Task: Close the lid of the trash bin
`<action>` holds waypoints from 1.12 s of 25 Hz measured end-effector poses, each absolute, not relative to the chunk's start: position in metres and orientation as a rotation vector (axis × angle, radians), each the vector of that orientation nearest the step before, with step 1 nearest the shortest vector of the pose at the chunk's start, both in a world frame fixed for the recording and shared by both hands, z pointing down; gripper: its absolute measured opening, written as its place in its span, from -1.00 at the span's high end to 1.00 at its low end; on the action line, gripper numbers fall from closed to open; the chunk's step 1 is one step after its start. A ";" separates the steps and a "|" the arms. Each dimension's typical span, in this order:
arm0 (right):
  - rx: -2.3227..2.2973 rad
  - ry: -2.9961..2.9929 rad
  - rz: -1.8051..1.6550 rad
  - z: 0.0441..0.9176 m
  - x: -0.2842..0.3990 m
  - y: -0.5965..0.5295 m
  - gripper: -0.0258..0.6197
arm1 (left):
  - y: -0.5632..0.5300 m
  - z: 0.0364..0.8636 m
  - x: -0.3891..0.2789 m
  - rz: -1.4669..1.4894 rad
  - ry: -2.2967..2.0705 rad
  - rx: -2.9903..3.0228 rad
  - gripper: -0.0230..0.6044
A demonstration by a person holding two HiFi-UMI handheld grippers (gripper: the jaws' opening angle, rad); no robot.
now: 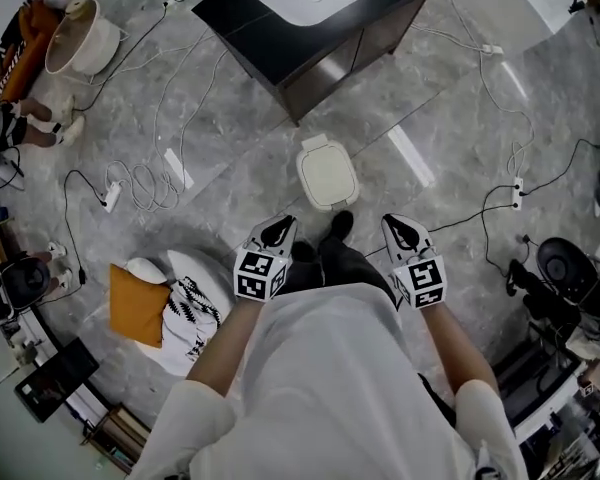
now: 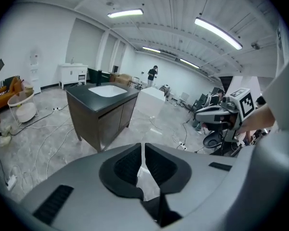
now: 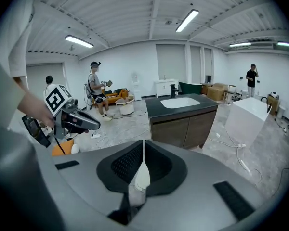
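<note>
While it stands on the glossy, grey-veined floor [image 1: 245, 133], just beyond the person's dark shoe [image 1: 340, 225], the trash bin [image 1: 327, 173] shows only its top: a smooth, cream, rounded-rectangle lid lying flat, with a small tab at the far edge. The bin's body is hidden beneath the lid.

Near it, the left tongs [image 1: 278, 231] are drawn almost together with only a thin slit between the ribbed black pads, and nothing is between them. The right tongs [image 1: 401, 230] are closed at the tips, also empty.

Farther off stands a dark cabinet [image 1: 320, 53] with a white basin. Thin cables loop leftward, and an orange cushion [image 1: 137, 304] lies at the near left.
</note>
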State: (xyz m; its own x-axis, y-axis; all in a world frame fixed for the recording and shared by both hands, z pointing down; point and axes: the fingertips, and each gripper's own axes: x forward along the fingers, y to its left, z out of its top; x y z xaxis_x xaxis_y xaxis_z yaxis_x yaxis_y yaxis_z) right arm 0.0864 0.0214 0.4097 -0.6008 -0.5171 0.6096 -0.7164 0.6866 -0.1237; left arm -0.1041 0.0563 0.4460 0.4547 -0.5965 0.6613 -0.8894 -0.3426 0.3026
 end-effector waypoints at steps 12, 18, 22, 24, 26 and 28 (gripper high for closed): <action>1.041 -2.382 0.356 0.358 0.056 0.039 0.82 | 0.075 0.383 -0.160 0.485 -1.354 2.174 0.83; 1.080 -2.399 0.307 0.336 0.046 0.051 0.82 | 0.084 0.356 -0.185 0.429 -1.406 2.211 0.84; 1.123 -2.400 0.290 0.326 0.047 0.062 0.82 | 0.093 0.346 -0.199 0.402 -1.430 2.224 0.84; 1.142 -2.400 0.291 0.324 0.050 0.069 0.82 | 0.097 0.344 -0.203 0.395 -1.443 2.224 0.84; 1.155 -2.403 0.290 0.322 0.054 0.075 0.82 | 0.102 0.339 -0.204 0.388 -1.455 2.230 0.84; 1.168 -2.410 0.284 0.318 0.060 0.078 0.82 | 0.104 0.332 -0.203 0.375 -1.468 2.240 0.84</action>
